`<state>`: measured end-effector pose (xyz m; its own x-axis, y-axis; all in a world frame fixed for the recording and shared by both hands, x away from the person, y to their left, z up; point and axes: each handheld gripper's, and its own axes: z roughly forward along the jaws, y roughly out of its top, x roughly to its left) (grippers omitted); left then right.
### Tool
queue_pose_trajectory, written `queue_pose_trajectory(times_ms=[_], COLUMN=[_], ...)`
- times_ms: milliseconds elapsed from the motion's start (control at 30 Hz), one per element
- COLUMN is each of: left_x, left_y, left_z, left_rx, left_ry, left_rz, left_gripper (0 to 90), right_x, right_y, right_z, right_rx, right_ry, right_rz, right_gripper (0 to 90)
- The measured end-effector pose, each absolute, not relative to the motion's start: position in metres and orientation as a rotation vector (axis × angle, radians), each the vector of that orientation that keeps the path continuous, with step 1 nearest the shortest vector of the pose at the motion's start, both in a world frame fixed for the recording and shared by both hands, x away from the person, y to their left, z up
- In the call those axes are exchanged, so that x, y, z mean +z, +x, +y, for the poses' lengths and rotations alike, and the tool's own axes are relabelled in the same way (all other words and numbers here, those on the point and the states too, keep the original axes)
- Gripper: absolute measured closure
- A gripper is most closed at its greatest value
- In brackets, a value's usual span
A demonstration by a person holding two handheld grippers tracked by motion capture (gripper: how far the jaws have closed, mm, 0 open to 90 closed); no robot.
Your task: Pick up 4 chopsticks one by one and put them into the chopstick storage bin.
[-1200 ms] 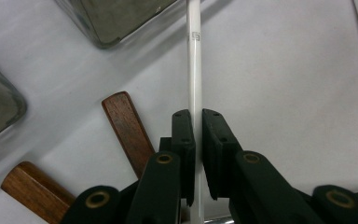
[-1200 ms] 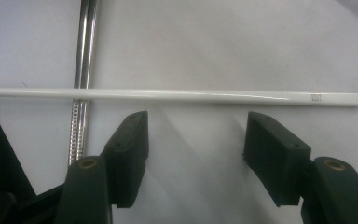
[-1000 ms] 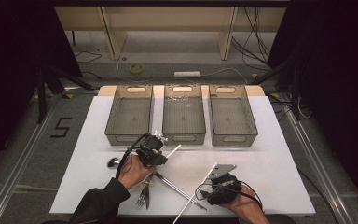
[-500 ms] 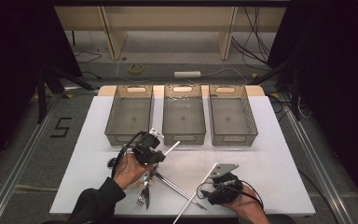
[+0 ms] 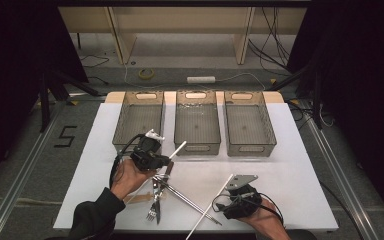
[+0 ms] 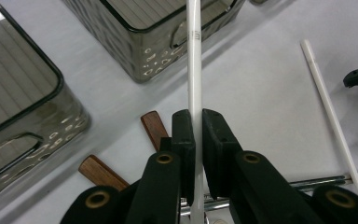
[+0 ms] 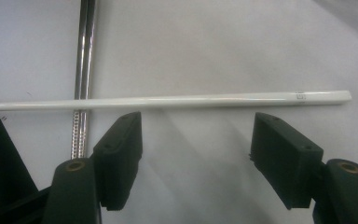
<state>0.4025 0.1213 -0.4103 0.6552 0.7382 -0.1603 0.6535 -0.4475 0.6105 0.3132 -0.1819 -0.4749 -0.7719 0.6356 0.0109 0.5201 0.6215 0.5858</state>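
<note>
My left gripper point(image 5: 164, 161) is shut on a white chopstick point(image 5: 179, 149), held above the table in front of the bins. In the left gripper view the chopstick point(image 6: 195, 70) runs straight up between the pressed jaws point(image 6: 198, 116). My right gripper point(image 5: 226, 202) rests near the table's front edge, open, its jaws having just been opening. Nothing sits between its pads point(image 7: 198, 135). A second white chopstick point(image 7: 168, 101) lies flat across the table just past its fingertips point(image 7: 121, 135).
Three smoky plastic bins point(image 5: 140, 120), point(image 5: 196, 122), point(image 5: 247, 122) stand in a row at the back of the white table. A fork point(image 5: 152, 210), metal chopsticks point(image 5: 190, 200) and wooden-handled cutlery point(image 6: 153, 128) lie between the hands.
My left gripper has risen and shifted a little toward the bins with the white chopstick in it. The right hand has stayed where it was.
</note>
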Motion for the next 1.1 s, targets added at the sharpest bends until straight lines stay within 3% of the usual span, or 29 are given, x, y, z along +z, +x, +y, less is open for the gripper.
queue_pose_trajectory(times_ms=[533, 1100], left_x=[-0.382, -0.346], left_y=[0.415, 0.457], left_z=[0.163, 0.206], left_rx=[0.223, 0.354], left_ry=[2.042, 1.914], left_rz=[1.114, 1.194], left_gripper=[83.5, 83.5], right_x=[-0.468, -0.467], right_y=[0.313, 0.315], right_z=[-0.188, -0.189], right_rx=[0.945, 0.982], right_ry=[0.983, 1.001], right_rz=[2.591, 2.585], right_gripper=[31.4, 29.5])
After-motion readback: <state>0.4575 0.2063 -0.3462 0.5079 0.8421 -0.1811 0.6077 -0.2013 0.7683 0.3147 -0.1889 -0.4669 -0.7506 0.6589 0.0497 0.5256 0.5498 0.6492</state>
